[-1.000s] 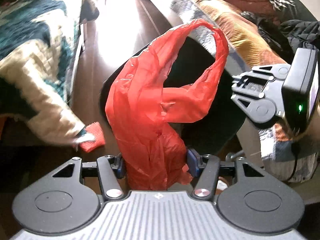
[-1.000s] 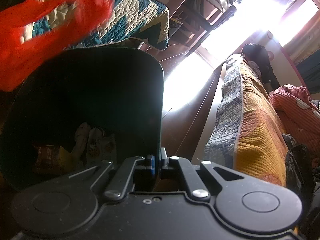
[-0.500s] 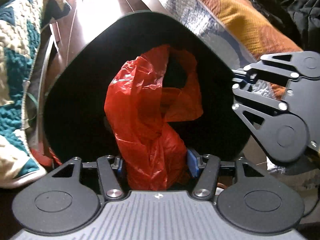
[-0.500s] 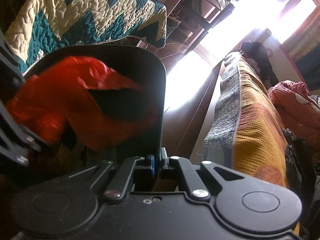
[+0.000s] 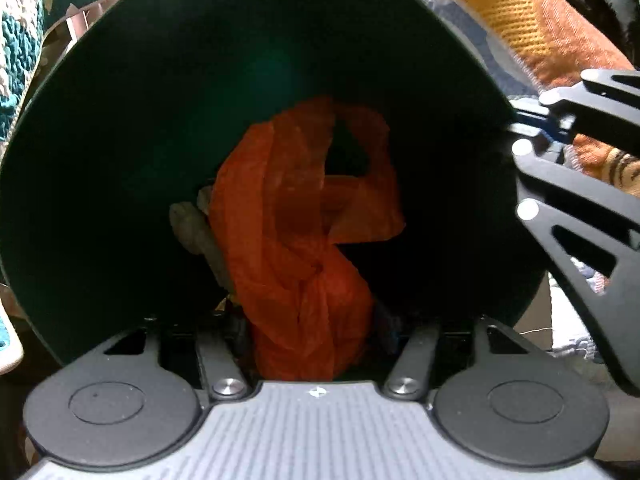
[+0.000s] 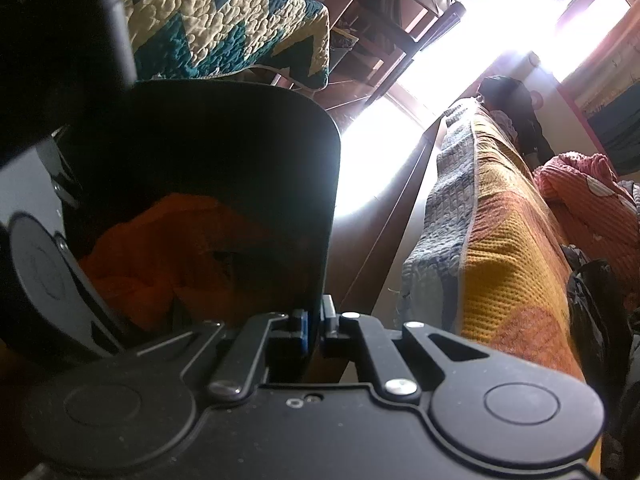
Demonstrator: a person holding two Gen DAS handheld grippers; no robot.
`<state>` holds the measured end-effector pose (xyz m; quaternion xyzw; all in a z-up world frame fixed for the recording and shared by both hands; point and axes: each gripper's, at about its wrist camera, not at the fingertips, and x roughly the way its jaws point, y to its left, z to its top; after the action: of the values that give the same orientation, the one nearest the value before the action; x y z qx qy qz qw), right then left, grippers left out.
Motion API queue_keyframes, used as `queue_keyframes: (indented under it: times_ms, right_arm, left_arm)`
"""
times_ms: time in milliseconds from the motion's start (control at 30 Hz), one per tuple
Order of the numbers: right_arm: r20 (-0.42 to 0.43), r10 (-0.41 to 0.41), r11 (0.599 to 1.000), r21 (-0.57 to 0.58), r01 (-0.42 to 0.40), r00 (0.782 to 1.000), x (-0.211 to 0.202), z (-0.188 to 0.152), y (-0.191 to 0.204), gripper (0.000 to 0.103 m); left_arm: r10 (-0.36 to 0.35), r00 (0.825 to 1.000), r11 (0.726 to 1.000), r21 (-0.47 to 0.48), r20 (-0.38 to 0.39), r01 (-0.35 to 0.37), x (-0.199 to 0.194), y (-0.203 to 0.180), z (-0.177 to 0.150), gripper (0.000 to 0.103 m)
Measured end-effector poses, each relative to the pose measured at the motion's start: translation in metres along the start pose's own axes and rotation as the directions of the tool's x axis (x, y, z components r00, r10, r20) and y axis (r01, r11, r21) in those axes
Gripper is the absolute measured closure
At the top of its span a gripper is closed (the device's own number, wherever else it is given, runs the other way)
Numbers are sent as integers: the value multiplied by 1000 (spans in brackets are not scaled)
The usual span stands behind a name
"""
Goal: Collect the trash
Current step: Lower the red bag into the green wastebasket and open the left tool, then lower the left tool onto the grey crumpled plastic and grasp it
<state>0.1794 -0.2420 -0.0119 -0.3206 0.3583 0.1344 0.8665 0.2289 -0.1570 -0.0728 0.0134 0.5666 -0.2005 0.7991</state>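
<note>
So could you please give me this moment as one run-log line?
left gripper: shut on red bag, inside dark bin | right gripper: shut on bin rim | bag not yet released

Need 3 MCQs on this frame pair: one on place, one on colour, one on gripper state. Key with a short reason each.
1. Where is the plastic bag?
A. On the bed quilt
B. Inside the dark bin
C. On the floor beside the bin

2. What colour is the bag?
A. Orange-red
B. Blue
C. White

3. What is the right gripper doing?
A. Hanging open in the air
B. Shut on the bag
C. Shut on the bin's rim

Answers:
1 B: the left wrist view shows the bag framed by the bin's inner wall, held there between the fingers of the left gripper.
2 A: it reads orange-red in both views.
3 C: the right wrist view shows the bin's thin wall pinched between its fingers.
</note>
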Motion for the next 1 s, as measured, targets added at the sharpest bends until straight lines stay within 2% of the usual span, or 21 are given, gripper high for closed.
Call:
queue_keyframes:
  times_ms: [200,433,600,867,933,1000]
  right_arm:
    - [-2,-2,1000,1,2,1000,0,-2,-1,98]
    - [-9,0,1000,10,0,1000,0,-4,-3,98]
    - [-13,-2,1000,11,2,1000,0,-4,-3,98]
    - [-15,-4,1000,7,4,1000,1,-3,-3,98]
    - [-18,-4,1000,8,4,1000,1,-4,-4,98]
    - [-21,-6,1000,9,6,1000,1,-4,-4,97]
  left_arm:
    - [28,1000,999,14,12,-29,1,-2,-2,41]
    - [28,998,999,16,51,-29,-15,-1,-8,28]
    - [17,998,1000,6,64,-17,-27,4,-13,27]
    - [-5,986,999,33,167,-1,-83,14,-28,27]
    - [-7,981,1000,26,192,2,-96,21,-35,21]
    - [-3,978,1000,14,208,0,-106,28,-41,20]
